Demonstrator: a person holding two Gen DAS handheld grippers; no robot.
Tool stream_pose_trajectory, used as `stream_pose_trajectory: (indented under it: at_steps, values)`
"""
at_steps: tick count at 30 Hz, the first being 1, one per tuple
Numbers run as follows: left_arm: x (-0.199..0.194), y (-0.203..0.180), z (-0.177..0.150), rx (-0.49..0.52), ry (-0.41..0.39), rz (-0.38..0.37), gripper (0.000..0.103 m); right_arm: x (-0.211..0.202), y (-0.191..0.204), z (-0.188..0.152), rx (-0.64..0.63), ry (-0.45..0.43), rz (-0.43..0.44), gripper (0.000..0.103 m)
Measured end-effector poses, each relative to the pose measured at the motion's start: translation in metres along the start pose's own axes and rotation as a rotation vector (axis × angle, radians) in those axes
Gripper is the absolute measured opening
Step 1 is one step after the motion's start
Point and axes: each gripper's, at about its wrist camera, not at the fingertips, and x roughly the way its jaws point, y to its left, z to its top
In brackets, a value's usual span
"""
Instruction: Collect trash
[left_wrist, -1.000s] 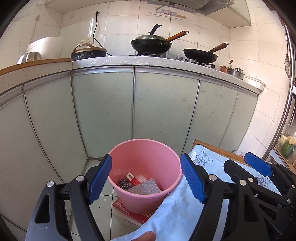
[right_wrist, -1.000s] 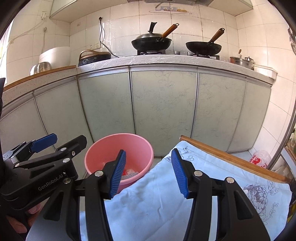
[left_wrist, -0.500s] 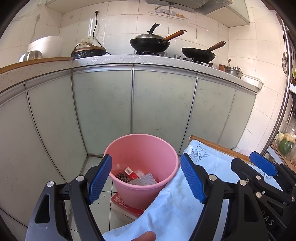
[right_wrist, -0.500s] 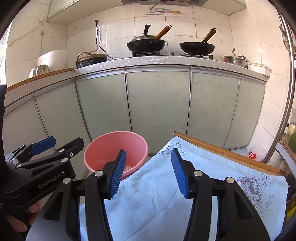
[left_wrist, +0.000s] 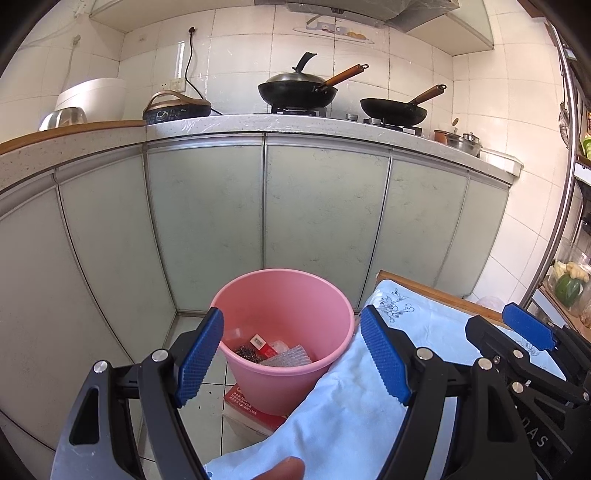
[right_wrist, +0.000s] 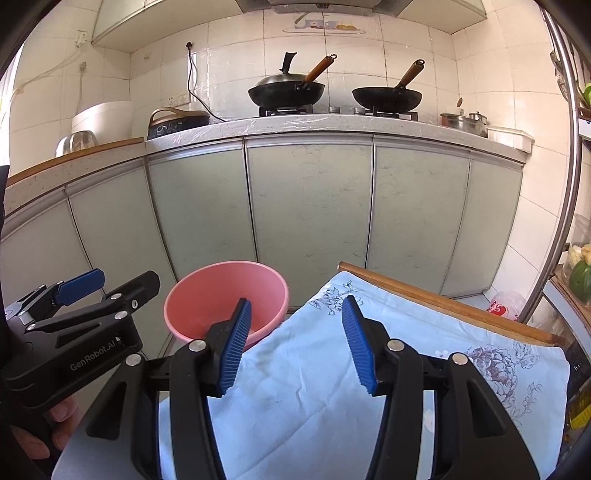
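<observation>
A pink bucket (left_wrist: 317, 354) stands on the floor beside the table, resting on a red and white box (left_wrist: 245, 406). Inside it lie a dark scouring ball (left_wrist: 246, 352), a red packet (left_wrist: 258, 341) and a clear plastic tray (left_wrist: 290, 358). My left gripper (left_wrist: 291, 354) hovers open just above and before the bucket, nothing between its blue pads. My right gripper (right_wrist: 293, 343) is open and empty too, held over the light blue flowered cloth (right_wrist: 406, 354) with the pink bucket (right_wrist: 207, 291) to its left. The left gripper (right_wrist: 81, 306) also shows at the left of the right wrist view.
Pale green cabinet doors (left_wrist: 325, 214) close off the far side under a speckled counter (left_wrist: 295, 123) with two black woks (left_wrist: 295, 92) and a cooker (left_wrist: 177, 109). A wooden table edge (right_wrist: 443, 304) borders the cloth. A red and white bag (right_wrist: 506, 304) lies on the floor right.
The right gripper has drifted a little to the right across the cloth, so the bucket sits further left in its view. The left gripper stays over the bucket. Both keep their jaws apart.
</observation>
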Motion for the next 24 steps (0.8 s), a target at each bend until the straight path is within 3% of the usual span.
stream_pose_trajectory:
  at_steps: [24]
  values:
    - [-0.0099, -0.009, -0.0028, 0.023, -0.01, -0.006, 0.075, -0.0038, -0.0099, -0.0013, 0.012, 0.0, -0.002, 0.052]
